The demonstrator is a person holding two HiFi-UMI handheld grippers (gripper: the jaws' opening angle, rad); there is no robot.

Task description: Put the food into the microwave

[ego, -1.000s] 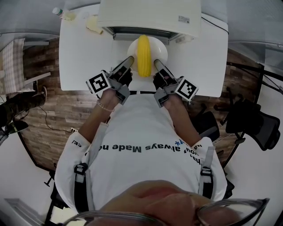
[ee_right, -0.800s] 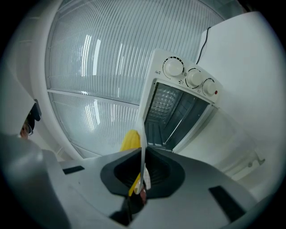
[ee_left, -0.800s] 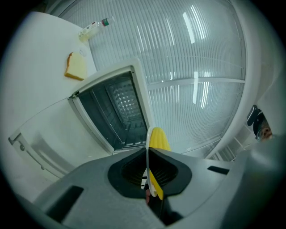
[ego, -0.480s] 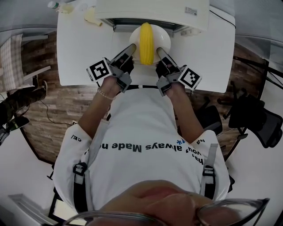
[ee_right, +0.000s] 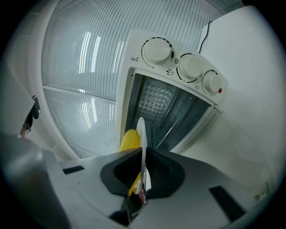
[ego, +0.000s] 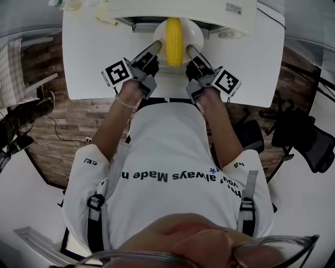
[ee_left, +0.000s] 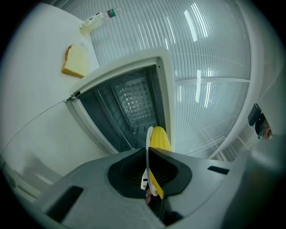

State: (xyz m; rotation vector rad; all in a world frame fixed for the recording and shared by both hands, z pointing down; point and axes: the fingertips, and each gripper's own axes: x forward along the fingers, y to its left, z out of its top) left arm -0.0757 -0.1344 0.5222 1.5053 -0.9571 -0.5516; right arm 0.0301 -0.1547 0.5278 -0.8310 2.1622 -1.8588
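A yellow corn cob (ego: 173,35) lies on a white plate (ego: 196,36), held level between both grippers at the mouth of the white microwave (ego: 183,9). My left gripper (ego: 155,47) is shut on the plate's left rim, my right gripper (ego: 189,49) on its right rim. In the left gripper view the plate (ee_left: 148,154) runs edge-on through the gripper (ee_left: 150,179), with the corn (ee_left: 160,138) beside it and the open dark cavity (ee_left: 129,107) ahead. The right gripper view has the gripper (ee_right: 140,179) pinching the plate (ee_right: 141,141), the corn (ee_right: 130,139) to its left.
The microwave stands at the back of a white table (ego: 94,63); its three knobs (ee_right: 156,51) sit on the right of the opening. A slice of bread (ee_left: 75,61) and a small bottle (ee_left: 99,20) lie on the table left of it.
Both grippers have carried the plate with the corn forward; its far edge has gone from in front of the microwave to under the top edge of the opening.
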